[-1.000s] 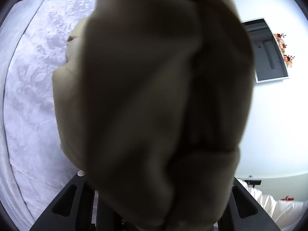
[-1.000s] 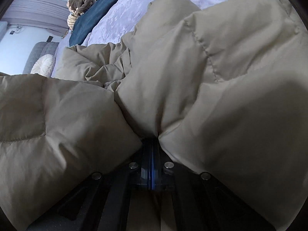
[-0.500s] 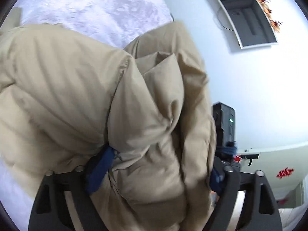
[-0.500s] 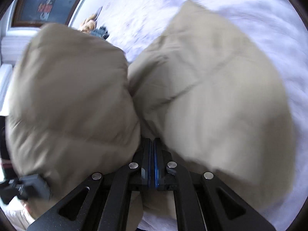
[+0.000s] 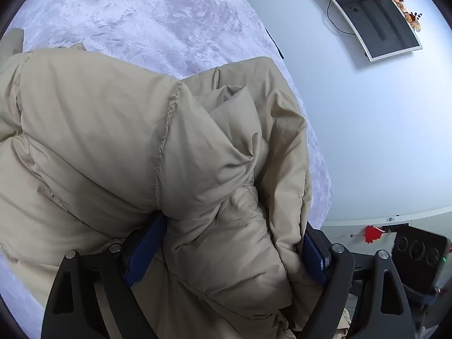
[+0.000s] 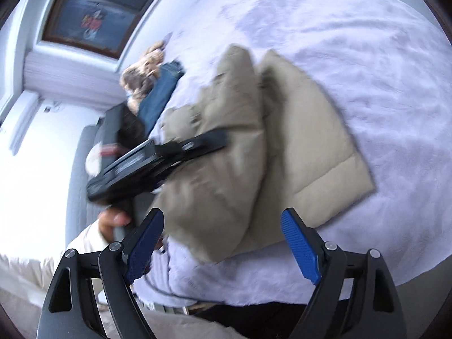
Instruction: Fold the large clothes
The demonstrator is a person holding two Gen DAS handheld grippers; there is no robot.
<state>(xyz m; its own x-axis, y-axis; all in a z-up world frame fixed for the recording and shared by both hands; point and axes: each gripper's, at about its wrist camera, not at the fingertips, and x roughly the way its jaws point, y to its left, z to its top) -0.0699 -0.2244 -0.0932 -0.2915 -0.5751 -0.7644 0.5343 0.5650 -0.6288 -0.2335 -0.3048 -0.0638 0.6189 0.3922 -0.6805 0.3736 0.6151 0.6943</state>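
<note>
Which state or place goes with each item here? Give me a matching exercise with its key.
Items:
1. left hand-held gripper
2. right hand-held gripper
3. beige puffer jacket
4. blue jeans

States:
A. folded on the white bedspread
B. open, holding nothing
C. far side of the bed, by a tan garment
D. open, jacket fabric bunched between its fingers

Pairs: 1-D, 2-B, 3-A, 4-C

Beige quilted puffer jacket (image 5: 118,141): matt woven shell cloth, smooth, soft creases, stitched seams showing. Lilac bedspread on the bed (image 5: 147,19): plush, velvety cloth with an embossed pattern and a slight sheen. My left gripper (image 5: 226,251): matt black plastic frame, bare metal screw heads, blue pads. My right gripper (image 6: 223,243): same build, blue pads (image 6: 301,247) finely knurled, rubbery look. Folded blue jeans (image 6: 159,96): denim. Wall-mounted screen (image 5: 373,14): glossy dark panel.
</note>
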